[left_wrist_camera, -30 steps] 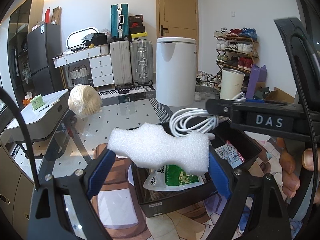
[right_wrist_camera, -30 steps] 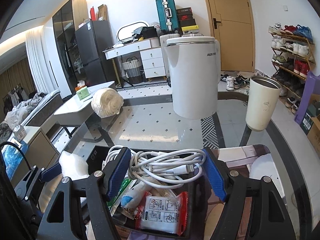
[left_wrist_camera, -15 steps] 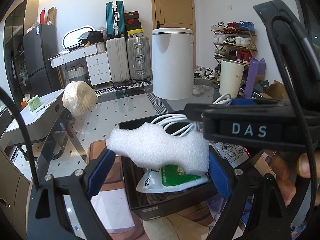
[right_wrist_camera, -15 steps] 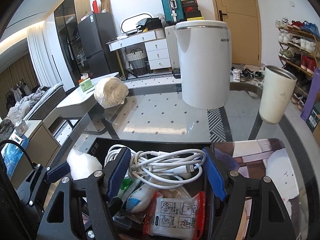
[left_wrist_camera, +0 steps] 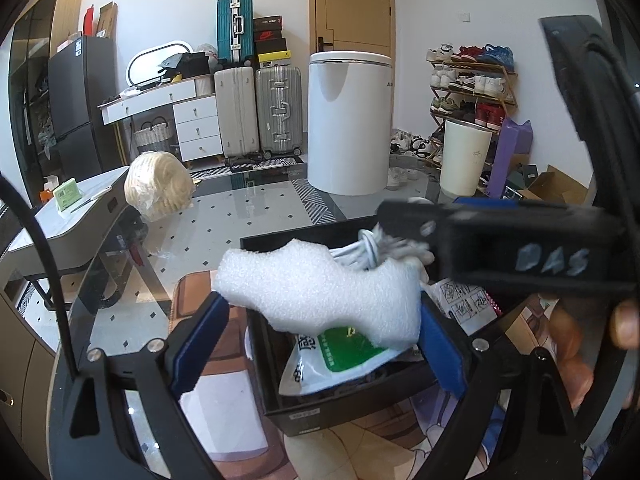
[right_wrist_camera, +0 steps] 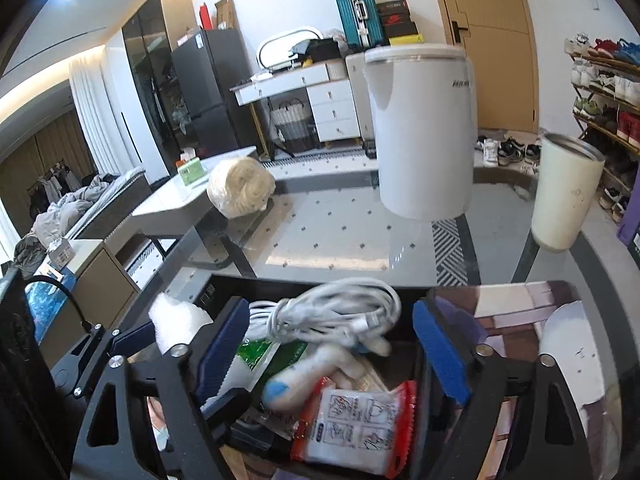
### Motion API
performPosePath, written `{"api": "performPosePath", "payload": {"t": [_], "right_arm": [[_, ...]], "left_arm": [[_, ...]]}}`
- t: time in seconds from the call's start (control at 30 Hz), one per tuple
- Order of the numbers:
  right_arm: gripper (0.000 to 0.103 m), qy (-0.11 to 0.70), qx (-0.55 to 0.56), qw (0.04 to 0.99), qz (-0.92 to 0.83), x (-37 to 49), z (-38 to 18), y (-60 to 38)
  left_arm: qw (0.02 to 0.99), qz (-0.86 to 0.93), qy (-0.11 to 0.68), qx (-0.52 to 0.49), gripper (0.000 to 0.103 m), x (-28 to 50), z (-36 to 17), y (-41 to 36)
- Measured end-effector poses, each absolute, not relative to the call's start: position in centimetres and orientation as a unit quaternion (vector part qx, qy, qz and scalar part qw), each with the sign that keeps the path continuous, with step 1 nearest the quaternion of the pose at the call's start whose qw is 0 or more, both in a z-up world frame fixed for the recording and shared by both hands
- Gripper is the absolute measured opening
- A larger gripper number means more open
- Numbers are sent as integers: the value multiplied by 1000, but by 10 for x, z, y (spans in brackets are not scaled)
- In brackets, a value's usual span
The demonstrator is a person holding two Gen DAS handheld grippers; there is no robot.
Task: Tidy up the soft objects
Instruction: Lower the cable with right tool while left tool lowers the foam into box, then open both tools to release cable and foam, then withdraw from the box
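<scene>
White foam (left_wrist_camera: 320,292) clamped in left hand-held gripper (left_wrist_camera: 320,344) over bin (left_wrist_camera: 296,412) — right hand-held gripper (right_wrist_camera: 326,344) apart

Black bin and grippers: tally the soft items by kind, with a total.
White foam piece, in left gripper: 1
White cable bundle, between right gripper fingers: 1
Plastic packets in black bin (green-white, red-edged): 2
White-and-blue plush-like item: 1
Total: 5

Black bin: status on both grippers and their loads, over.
Left gripper shut on foam piece, above black bin. Right gripper open, cable coil between its jaws. Bin already crowded.
</scene>
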State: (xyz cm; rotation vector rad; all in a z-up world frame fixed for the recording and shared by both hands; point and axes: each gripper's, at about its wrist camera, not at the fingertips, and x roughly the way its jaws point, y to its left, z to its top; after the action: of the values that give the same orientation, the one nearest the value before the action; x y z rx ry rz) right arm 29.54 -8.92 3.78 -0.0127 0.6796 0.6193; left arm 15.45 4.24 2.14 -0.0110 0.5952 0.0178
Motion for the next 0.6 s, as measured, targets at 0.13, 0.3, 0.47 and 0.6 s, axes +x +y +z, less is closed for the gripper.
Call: {"api": "performPosePath", "payload": {"t": [0.13, 0.3, 0.47, 0.6], "right_arm": [[96, 317, -11, 896, 309, 288, 46, -102], [102, 306, -44, 896, 320, 272, 49, -113], [102, 286, -64, 897, 332, 254, 47, -123], [102, 267, -73, 898, 342, 239, 43, -128]], "left_arm": [[961, 8, 276, -21, 100, 142, 27, 47], [966, 12, 255, -48, 103, 123, 36, 55], [969, 10, 238, -64, 103, 104, 42, 59], [970, 10, 237, -57, 103, 93, 42, 56]]}}
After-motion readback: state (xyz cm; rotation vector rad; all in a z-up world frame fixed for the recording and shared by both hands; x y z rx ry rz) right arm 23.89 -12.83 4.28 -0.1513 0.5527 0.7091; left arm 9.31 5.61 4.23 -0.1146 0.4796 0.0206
